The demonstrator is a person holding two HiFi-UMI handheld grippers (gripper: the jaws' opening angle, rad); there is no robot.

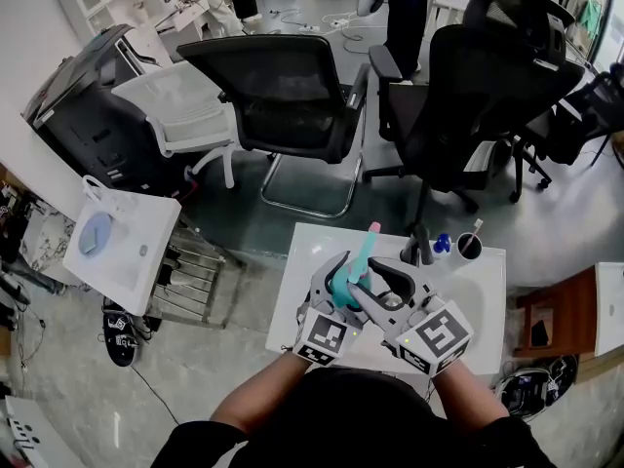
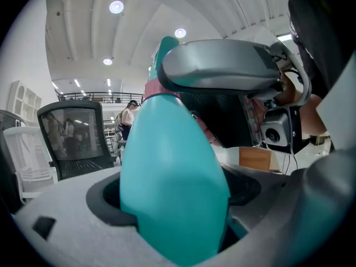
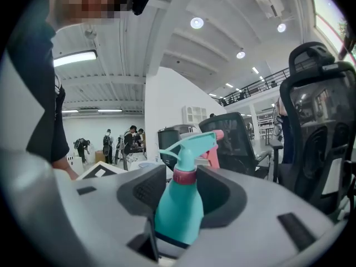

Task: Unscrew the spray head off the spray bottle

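Over the white tabletop, left gripper pinches the teal spray bottle; right gripper gapes around its collar.

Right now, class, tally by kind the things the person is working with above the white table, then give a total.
Grippers: 2, the left gripper and the right gripper
Spray bottle: 1
Total: 3

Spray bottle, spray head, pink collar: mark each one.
spray bottle (image 3: 179, 215): right gripper view, teal body.
spray head (image 3: 189, 143): right gripper view, teal top behind the nozzle.
pink collar (image 3: 184, 176): right gripper view, front of the ring.
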